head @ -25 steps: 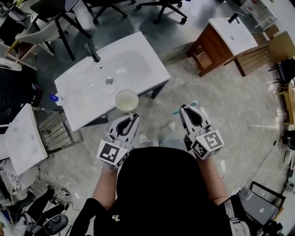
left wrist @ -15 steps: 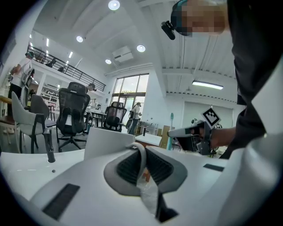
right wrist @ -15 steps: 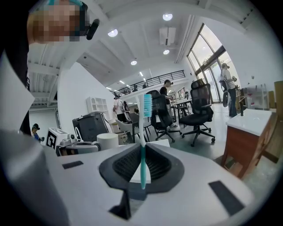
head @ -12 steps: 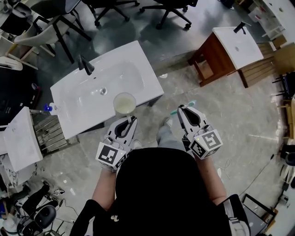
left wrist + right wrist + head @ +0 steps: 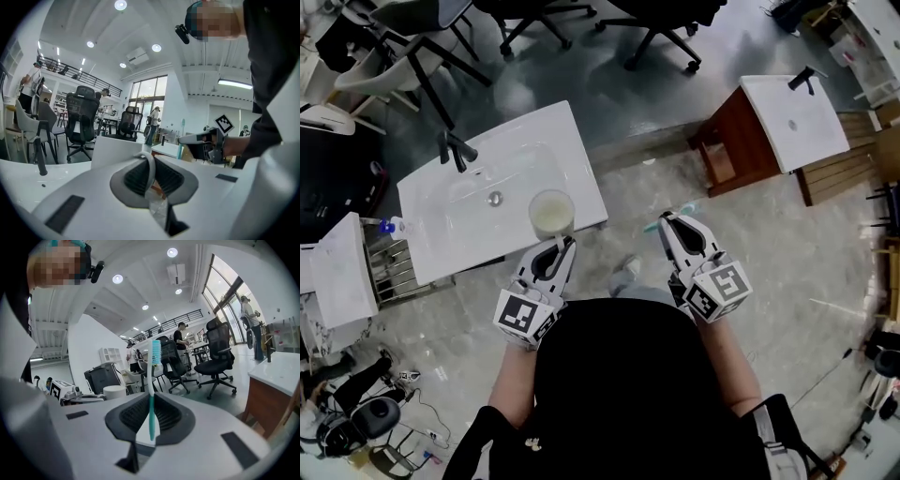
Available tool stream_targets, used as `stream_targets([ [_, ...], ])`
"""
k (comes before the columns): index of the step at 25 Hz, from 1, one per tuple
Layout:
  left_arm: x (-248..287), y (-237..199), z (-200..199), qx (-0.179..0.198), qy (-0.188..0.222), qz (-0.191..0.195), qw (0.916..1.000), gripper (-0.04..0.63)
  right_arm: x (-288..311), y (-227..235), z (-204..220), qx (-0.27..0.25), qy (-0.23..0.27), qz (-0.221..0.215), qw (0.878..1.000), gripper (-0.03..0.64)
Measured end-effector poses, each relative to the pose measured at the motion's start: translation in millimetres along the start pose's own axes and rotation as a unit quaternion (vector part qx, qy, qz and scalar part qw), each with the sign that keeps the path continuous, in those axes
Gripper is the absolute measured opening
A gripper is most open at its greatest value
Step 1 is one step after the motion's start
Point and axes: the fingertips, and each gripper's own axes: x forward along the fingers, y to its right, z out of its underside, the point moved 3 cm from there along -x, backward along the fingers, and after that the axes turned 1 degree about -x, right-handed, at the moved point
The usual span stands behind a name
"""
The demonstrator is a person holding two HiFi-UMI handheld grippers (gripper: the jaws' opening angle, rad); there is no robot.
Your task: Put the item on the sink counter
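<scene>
Head view puts your left gripper [image 5: 565, 240], clamped on the cup's [image 5: 551, 214] rim, nearer, at the sink counter's [image 5: 459, 248] near right corner, while your right gripper [image 5: 667, 218], pinching the toothbrush [image 5: 152, 380] crosswise, hangs well right of that counter.

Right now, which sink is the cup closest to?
The wide sink with the black tap: the cup shows over its near right corner. The brown-cabinet sink stands far right.
</scene>
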Motion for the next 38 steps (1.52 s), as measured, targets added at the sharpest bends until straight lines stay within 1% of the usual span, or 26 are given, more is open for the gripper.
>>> stream_targets([
  [6, 38.9, 17.1, -10.7, 0.01, -0.004, -0.007, 0.9999, 0.038, -0.2, 33.1, -8.9, 0.009, -0.004, -0.015, 1.0, 0.049],
  [11, 59.7, 18.1, -11.4, 0.011, -0.009, 0.008, 0.9999, 0.038, 3.8, 43.6, -8.2, 0.018, -0.009, -0.015, 1.0, 0.049],
  [15, 71.4, 6.1, -10.7, 0.001, -0.005, 0.023, 0.9997, 0.038, 13.0, 46.0, -6.2, 0.021, -0.012, -0.007, 1.0, 0.049],
  [20, 84.1, -14.1, -7.8, -0.005, -0.004, 0.055, 0.9985, 0.038, 26.0, 42.9, -8.8, 0.016, -0.018, 0.017, 1.0, 0.049],
  [23, 92.7, -33.4, 0.0, -0.015, -0.003, 0.076, 0.997, 0.038, 35.7, 40.2, -9.3, 0.015, -0.02, 0.036, 0.999, 0.049],
  [28, 105.3, -65.5, 13.9, -0.012, -0.013, 0.106, 0.9942, 0.038, 49.4, 33.6, -11.4, 0.014, -0.023, 0.072, 0.997, 0.049],
  [34, 120.5, -97.4, 32.9, -0.026, -0.025, 0.147, 0.9885, 0.038, 57.5, 27.4, -7.5, 0.017, -0.036, 0.119, 0.992, 0.049],
  [38, 131.5, -116.5, 45.3, -0.028, -0.026, 0.173, 0.9843, 0.038, 63.0, 23.5, -5.3, 0.018, -0.05, 0.145, 0.988, 0.049],
])
